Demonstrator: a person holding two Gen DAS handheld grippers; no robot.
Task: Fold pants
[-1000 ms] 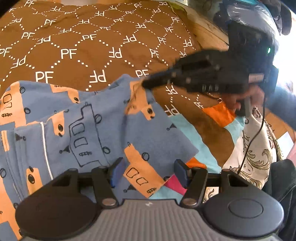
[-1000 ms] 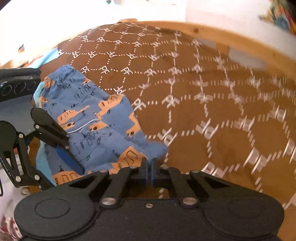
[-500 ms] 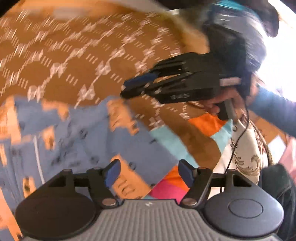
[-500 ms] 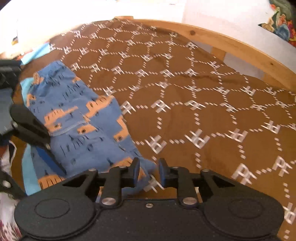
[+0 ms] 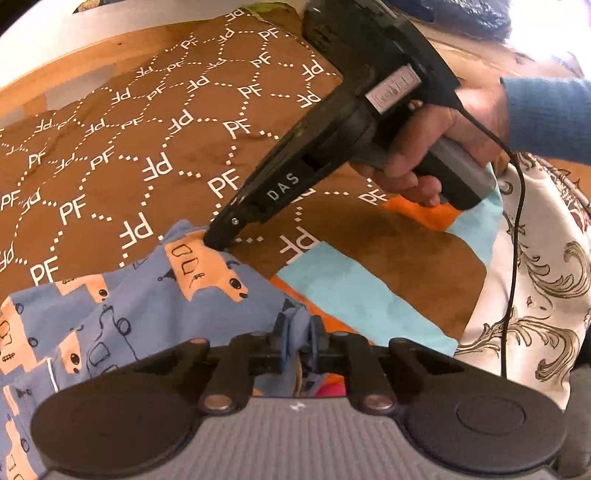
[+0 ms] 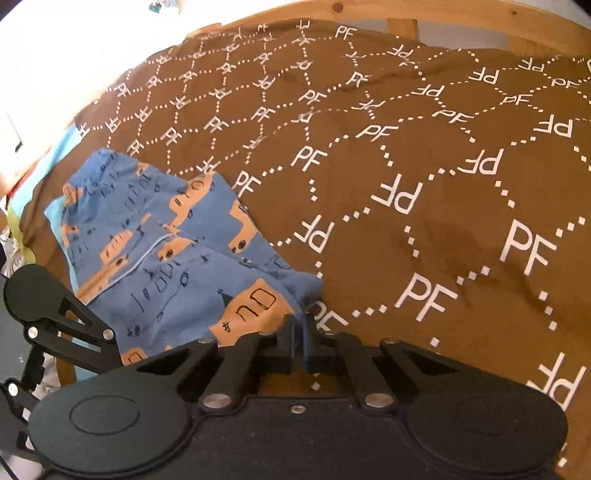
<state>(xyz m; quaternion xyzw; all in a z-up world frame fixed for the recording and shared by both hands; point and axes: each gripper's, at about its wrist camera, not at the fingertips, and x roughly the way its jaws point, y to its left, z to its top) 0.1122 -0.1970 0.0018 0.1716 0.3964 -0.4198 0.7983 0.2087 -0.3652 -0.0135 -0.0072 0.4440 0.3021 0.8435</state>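
Observation:
The blue pants (image 5: 147,317) with orange vehicle prints lie partly folded on a brown bedspread (image 5: 155,122) marked "PF". My left gripper (image 5: 297,332) is shut on the pants' near corner. My right gripper (image 6: 298,332) is shut on the far corner of the same edge; in the left wrist view its tip (image 5: 221,240) pinches the cloth. The pants (image 6: 166,251) spread to the left in the right wrist view, where the left gripper's black linkage (image 6: 62,321) shows at the lower left.
The brown bedspread (image 6: 424,192) stretches wide to the right. A wooden bed frame (image 6: 424,14) runs along the far edge. A patchwork of cyan and orange cloth (image 5: 362,295) and a white patterned cloth (image 5: 535,295) lie at the right.
Both grippers were open half a second ago and have closed on the pants' edge. The right gripper came down onto the far corner.

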